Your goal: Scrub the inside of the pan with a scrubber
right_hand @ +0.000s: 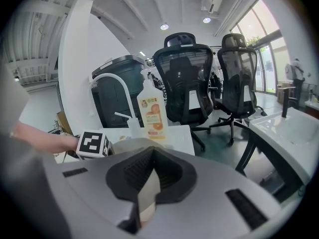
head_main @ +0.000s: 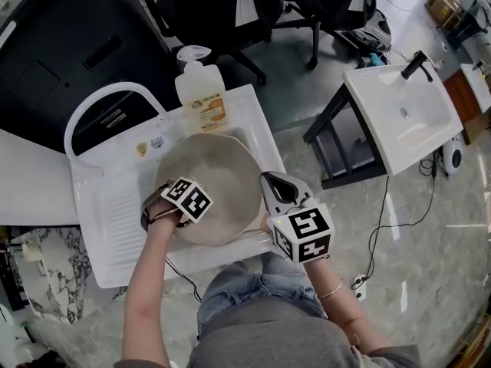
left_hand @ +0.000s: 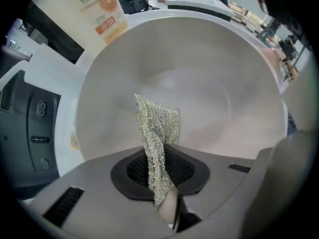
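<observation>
You are clamping the scrubber (left_hand: 157, 128) in your left gripper (left_hand: 160, 172). Its jaws are closed tight on the lower end of the silvery mesh. The free end is standing up over the inner wall of the pan (left_hand: 209, 83), with the bare bowl spreading wide ahead and to the right of it. In the head view that gripper (head_main: 182, 202) is sitting at the pan's left side, just inside the rim.

The pan is resting in the basin of the white sink (head_main: 107, 228), its rim lying close to the basin walls all round. Your right gripper (right_hand: 148, 185) is pinching the pan's near right rim, jaws shut on the thin beige edge.

A soap bottle (head_main: 201, 90) is standing on the sink's back ledge just beyond the pan's far edge, near the white arched tap (head_main: 92, 102). To your right, open floor (head_main: 295, 129) is lying between this sink and a second basin (head_main: 403, 113).
</observation>
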`<state>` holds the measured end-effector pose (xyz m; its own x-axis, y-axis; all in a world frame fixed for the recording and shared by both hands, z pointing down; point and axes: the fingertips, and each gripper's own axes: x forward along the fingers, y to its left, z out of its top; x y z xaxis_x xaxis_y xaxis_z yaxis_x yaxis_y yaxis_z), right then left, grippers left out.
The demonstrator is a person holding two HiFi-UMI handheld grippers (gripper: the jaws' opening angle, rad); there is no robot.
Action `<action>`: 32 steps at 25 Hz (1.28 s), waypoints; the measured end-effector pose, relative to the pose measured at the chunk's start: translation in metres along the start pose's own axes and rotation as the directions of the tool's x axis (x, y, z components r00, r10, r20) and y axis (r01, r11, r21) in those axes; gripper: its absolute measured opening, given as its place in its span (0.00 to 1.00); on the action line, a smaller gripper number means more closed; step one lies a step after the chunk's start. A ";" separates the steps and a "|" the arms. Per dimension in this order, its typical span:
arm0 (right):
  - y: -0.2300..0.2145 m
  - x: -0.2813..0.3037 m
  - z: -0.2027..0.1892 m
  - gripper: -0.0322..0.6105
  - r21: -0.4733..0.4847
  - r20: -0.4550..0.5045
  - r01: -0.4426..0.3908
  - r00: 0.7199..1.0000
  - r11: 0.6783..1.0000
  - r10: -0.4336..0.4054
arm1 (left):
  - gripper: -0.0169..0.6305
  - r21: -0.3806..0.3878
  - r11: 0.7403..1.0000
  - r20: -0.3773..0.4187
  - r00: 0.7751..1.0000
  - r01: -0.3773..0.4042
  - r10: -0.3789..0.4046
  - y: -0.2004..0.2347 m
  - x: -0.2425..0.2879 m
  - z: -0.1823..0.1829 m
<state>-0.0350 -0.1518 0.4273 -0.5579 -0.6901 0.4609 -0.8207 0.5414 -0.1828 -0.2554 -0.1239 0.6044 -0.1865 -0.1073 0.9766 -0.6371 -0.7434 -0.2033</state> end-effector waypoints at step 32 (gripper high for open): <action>0.020 -0.031 -0.013 0.07 0.041 0.041 0.182 0.982 0.982 -0.184 | 0.13 0.042 0.696 0.590 0.581 -0.716 0.562 0.077 -0.116 0.078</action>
<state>-0.0329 -0.1137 0.4206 -0.4022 -0.7967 0.4511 -0.9129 0.3864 -0.1315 -0.2245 -0.2205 0.4809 -0.0252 -0.8690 0.4942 -0.2785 -0.4687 -0.8383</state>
